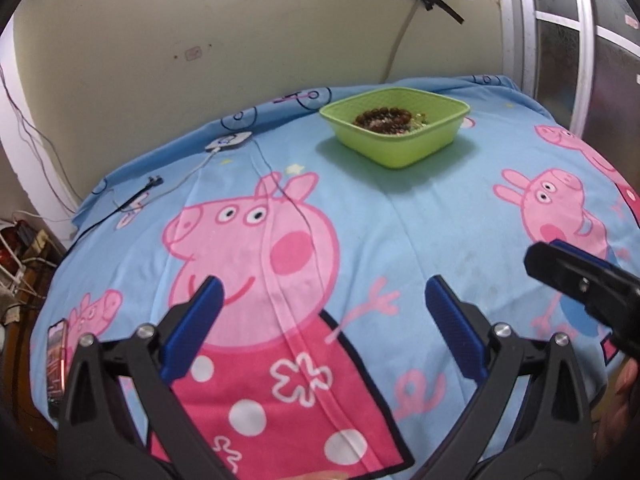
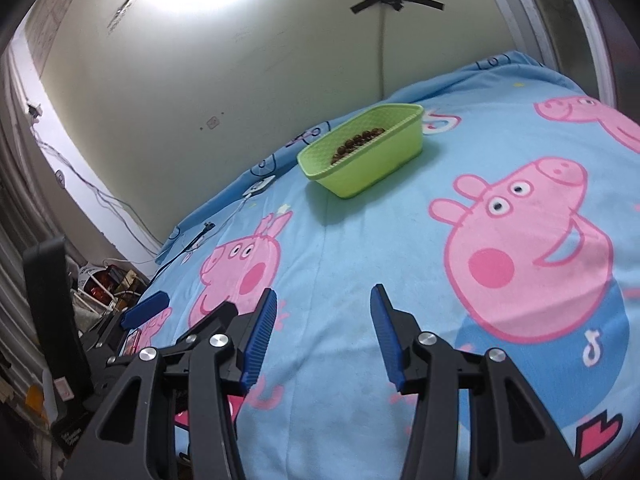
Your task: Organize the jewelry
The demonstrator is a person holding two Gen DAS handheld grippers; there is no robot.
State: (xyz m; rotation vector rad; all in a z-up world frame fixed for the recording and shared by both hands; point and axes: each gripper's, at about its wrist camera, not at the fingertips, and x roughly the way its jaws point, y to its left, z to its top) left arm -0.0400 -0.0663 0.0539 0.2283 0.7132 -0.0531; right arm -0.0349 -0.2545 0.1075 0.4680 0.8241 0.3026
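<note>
A lime-green plastic basket (image 1: 400, 148) (image 2: 372, 168) stands on the far part of a blue cartoon-pig bedspread (image 1: 420, 220). Dark brown beaded bracelets (image 1: 380, 118) (image 2: 358, 142) lie inside it, with a few greenish beads beside them. My left gripper (image 1: 323, 286) hovers over the near part of the spread, its blue-padded jaws spread wide and nothing between them. My right gripper (image 2: 324, 294) is also open and empty, well short of the basket. Each gripper shows at the edge of the other's view: the right gripper (image 1: 560, 268) and a left finger (image 2: 146, 310).
A phone (image 1: 56, 360) lies at the bed's near left edge. A white charger puck (image 1: 229, 142) with its cable and a black cable (image 1: 136, 200) lie at the far left. A cream wall runs behind the bed, a window frame (image 1: 584, 40) stands right, and floor clutter (image 2: 100, 284) sits left.
</note>
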